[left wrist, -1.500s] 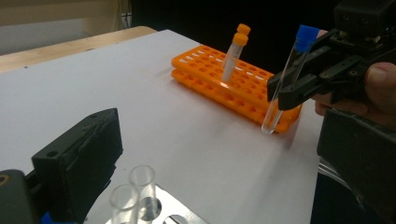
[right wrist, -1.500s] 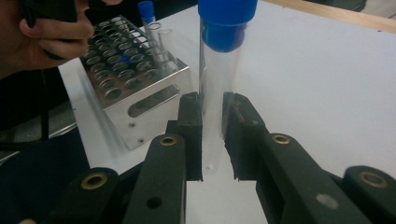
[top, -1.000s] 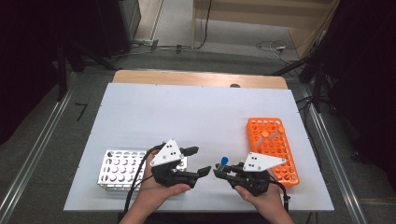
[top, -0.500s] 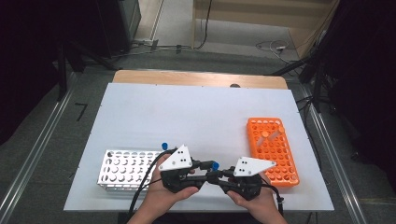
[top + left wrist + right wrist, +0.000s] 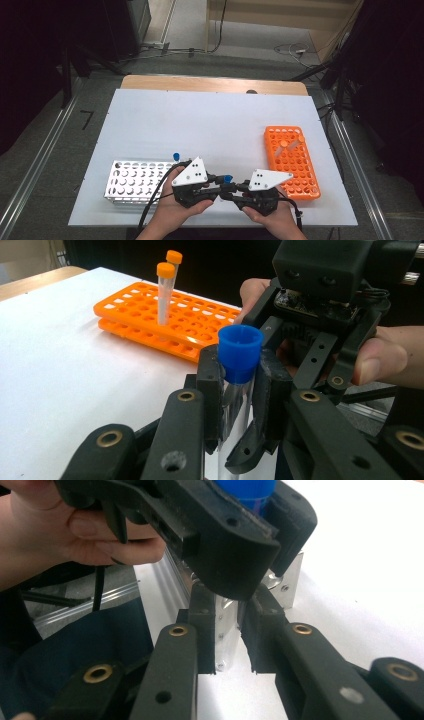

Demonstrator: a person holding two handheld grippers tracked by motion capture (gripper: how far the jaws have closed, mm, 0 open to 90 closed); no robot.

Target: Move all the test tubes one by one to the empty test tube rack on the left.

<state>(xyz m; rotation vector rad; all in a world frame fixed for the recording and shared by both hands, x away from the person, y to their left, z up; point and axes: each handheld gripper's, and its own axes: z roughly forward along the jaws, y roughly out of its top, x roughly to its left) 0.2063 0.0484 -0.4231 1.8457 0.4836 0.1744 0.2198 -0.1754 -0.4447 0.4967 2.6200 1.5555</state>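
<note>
Since a second ago your grippers have closed in together. Left of the orange rack (image 5: 291,161), the left gripper (image 5: 216,182) pinches the blue-capped tube (image 5: 239,371) upright; the right gripper (image 5: 231,189) flanks its lower body, grip uncertain. Squeeze squarely before releasing. Open table lies beyond; the near edge is close.

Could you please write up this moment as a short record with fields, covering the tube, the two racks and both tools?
Table: white board
Blue-capped tube: clear tube, upright, held between the two tools near the table's front edge
Left tool: shut on the tube just below the cap
Right tool: jaws around the tube's lower part; contact unclear
Orange rack: right side, two orange-capped tubes standing in it
Metal rack: left side, one blue-capped tube at its far right corner
</note>
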